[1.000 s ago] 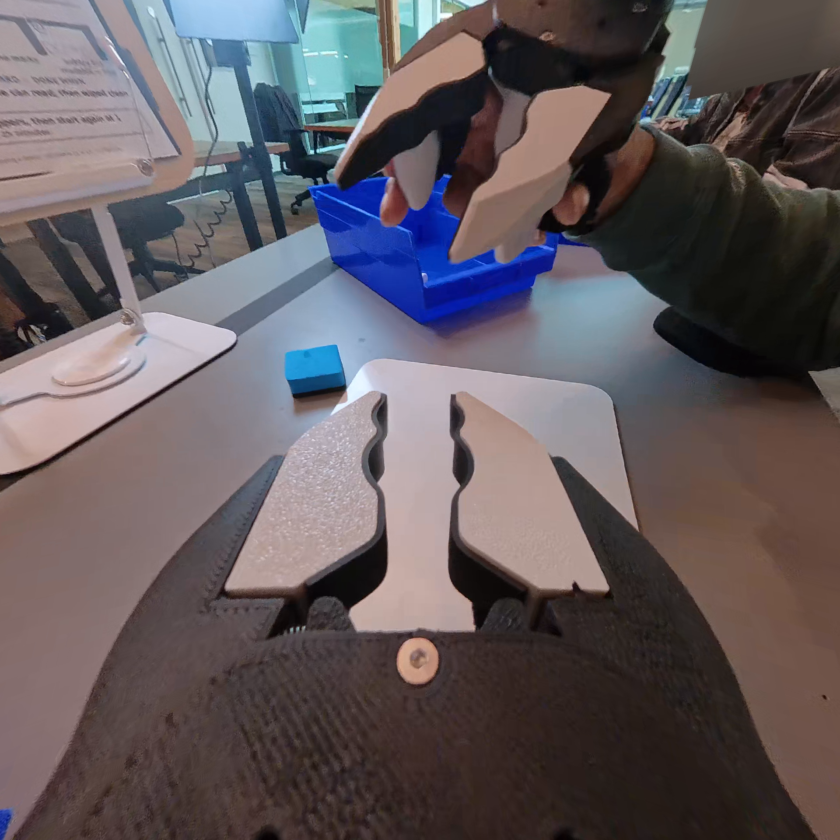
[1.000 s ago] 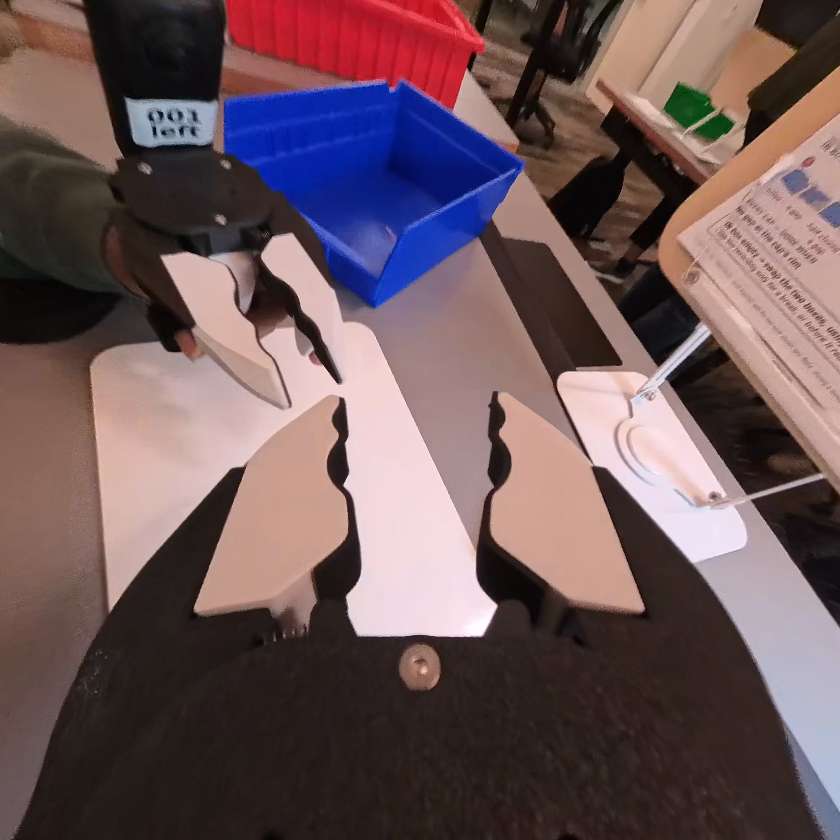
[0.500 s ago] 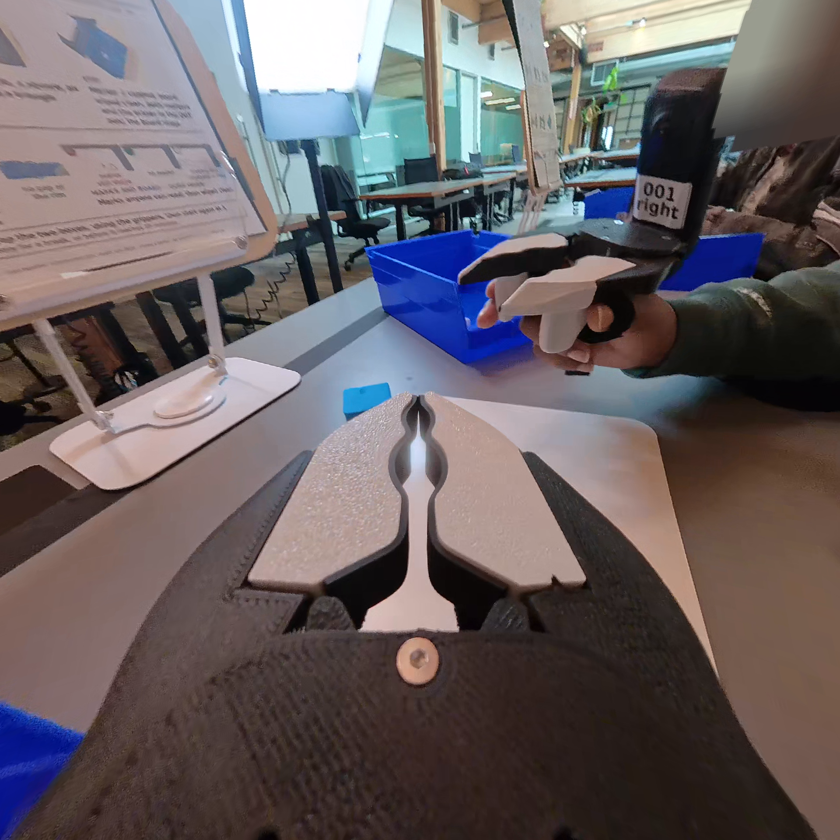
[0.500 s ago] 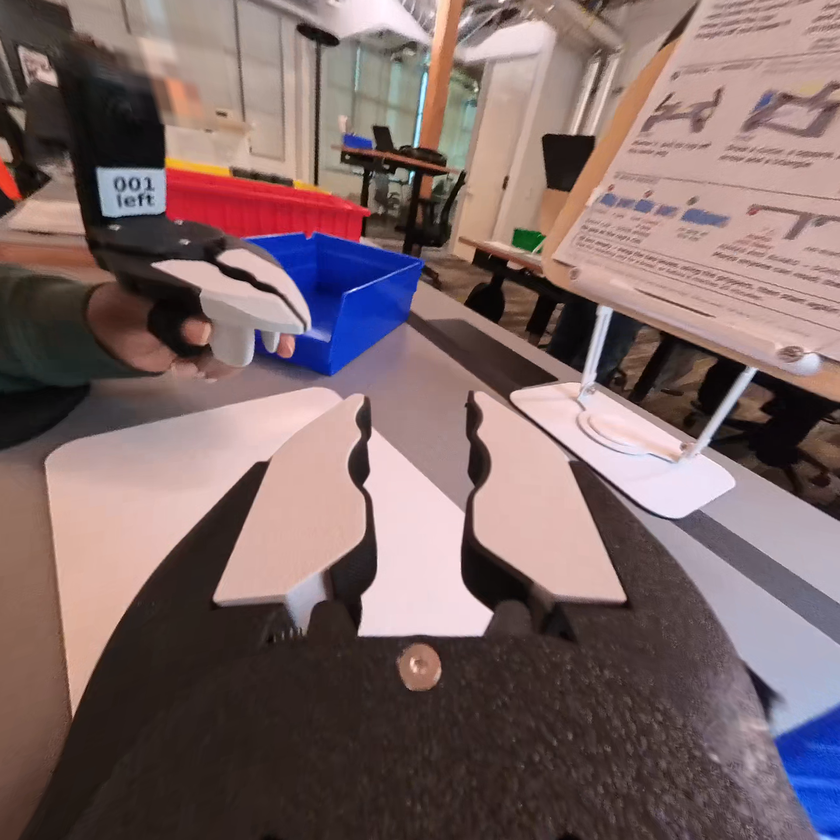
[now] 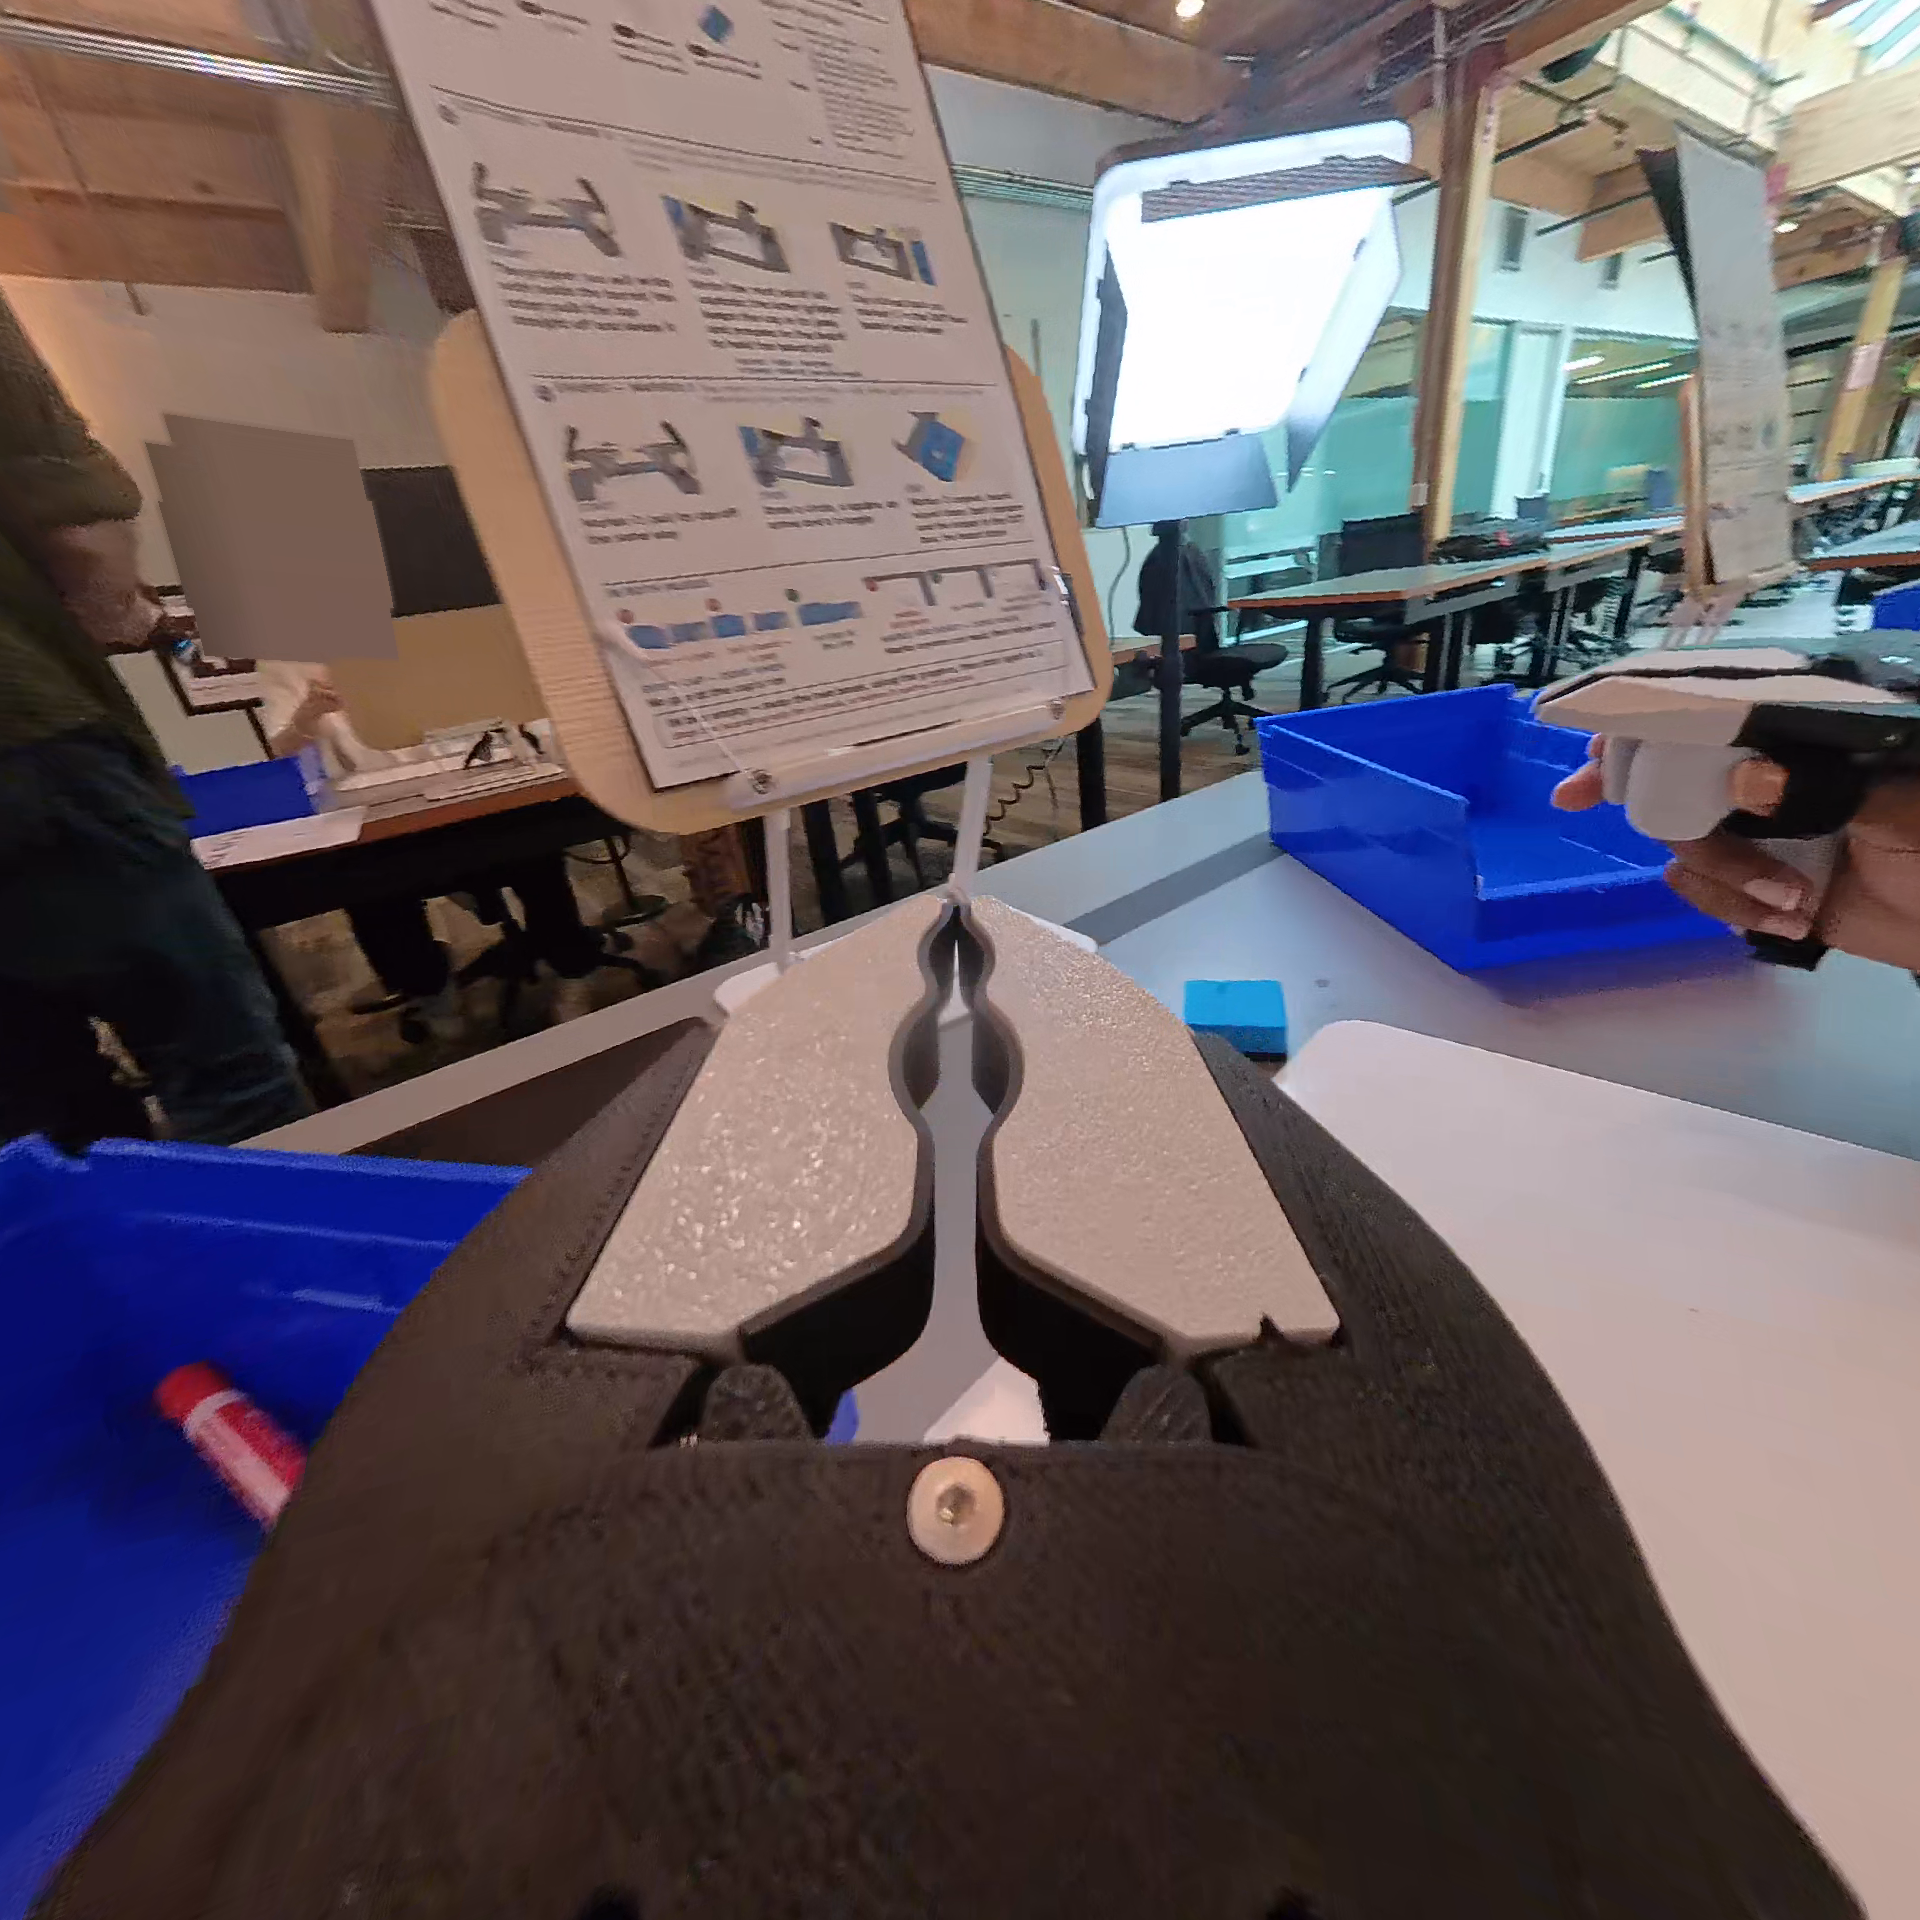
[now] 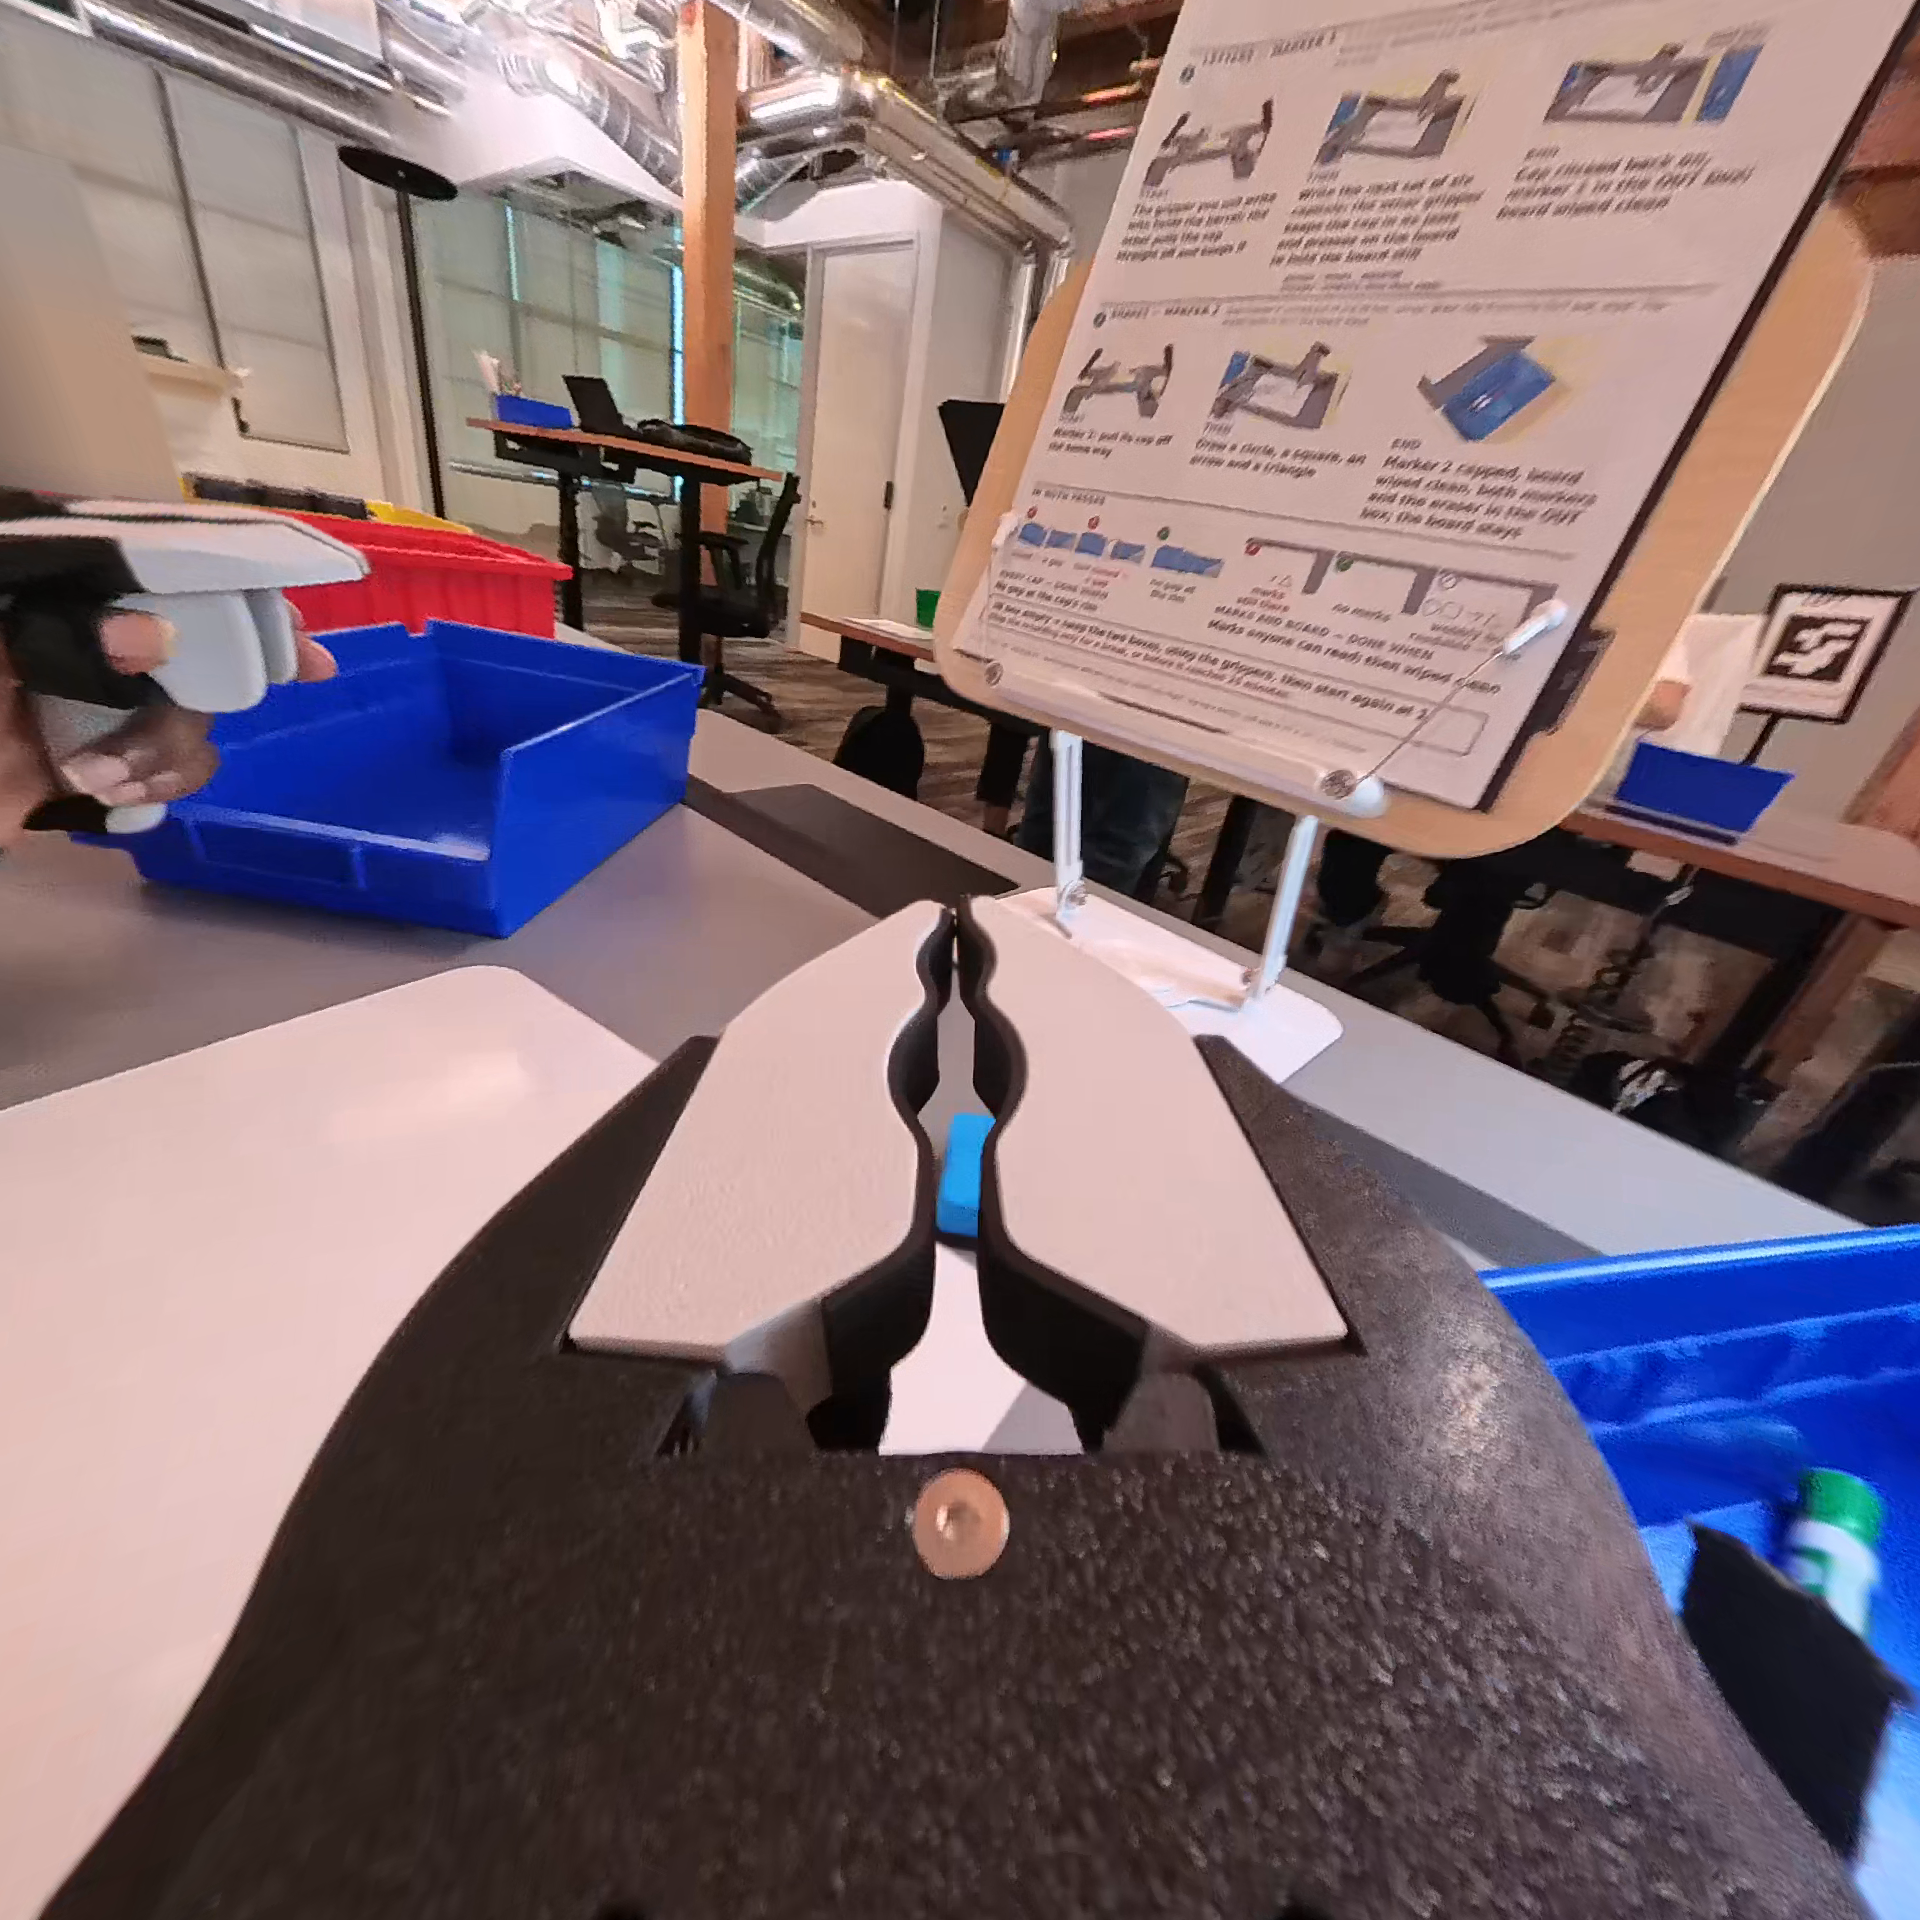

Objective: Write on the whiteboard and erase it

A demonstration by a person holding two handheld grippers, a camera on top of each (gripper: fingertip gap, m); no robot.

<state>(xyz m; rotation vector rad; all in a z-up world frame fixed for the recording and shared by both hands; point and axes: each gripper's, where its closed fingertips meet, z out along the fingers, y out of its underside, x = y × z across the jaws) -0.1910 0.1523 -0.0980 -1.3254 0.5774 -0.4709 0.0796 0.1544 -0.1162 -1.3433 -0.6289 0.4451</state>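
The left gripper (image 5: 961, 914) and the right gripper (image 6: 956, 912) are both closed on nothing, tips together. The white whiteboard (image 5: 1621, 1247) lies on the table, partly hidden behind the fingers. The blue eraser (image 5: 1234, 1016) sits beside its corner. A red marker (image 5: 231, 1442) in a blue bin (image 5: 94, 1558) is half covered; the instruction sheet (image 5: 769, 395) has blurred print.

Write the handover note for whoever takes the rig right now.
Left gripper: jaws shut, empty, held above the table.
Right gripper: jaws shut, empty, also raised.
Whiteboard: flat on the table, no marks visible.
Eraser: on the table just past the board's far edge.
Red marker: in the near blue bin, capped.
Green marker: in a blue bin by the right gripper.
Done: nothing visible.
Left: take a marker, uncap, write, erase.
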